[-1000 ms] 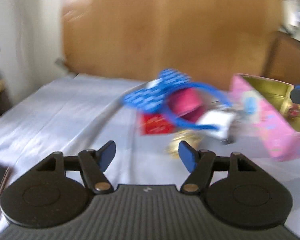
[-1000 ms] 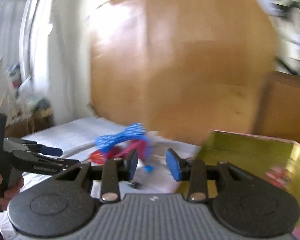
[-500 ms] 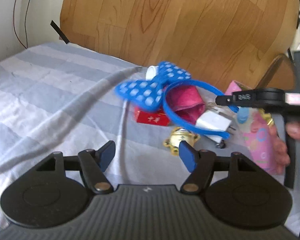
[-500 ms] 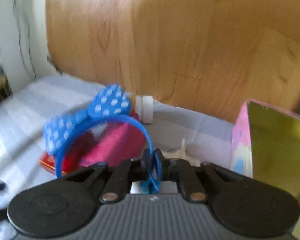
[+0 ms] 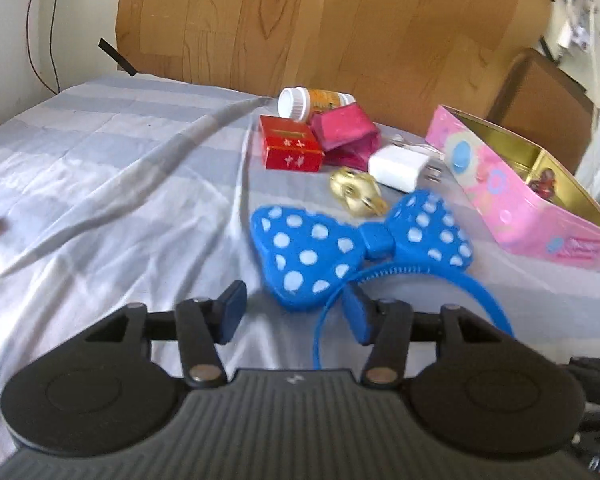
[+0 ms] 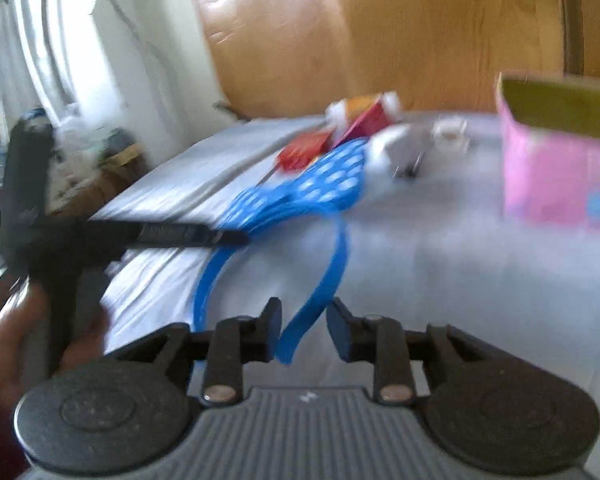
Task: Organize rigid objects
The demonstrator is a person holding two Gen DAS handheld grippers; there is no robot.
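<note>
My right gripper (image 6: 303,330) has just been opening, 1 headband (image 6: 320,284) end loose between its jaws; my left gripper (image 5: 294,312) has been closing around the other end, untouched, for a handover.

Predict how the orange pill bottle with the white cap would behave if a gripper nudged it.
The pill bottle lies on its side, so it would probably roll. The red box and pink pouch beside it might stop it. The wrinkled sheet could slow it.

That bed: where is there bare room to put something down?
The striped sheet left of the red box and blue bow lies bare. It is crowded between the bottle, pink pouch, charger, gold trinket and pink tin.
</note>
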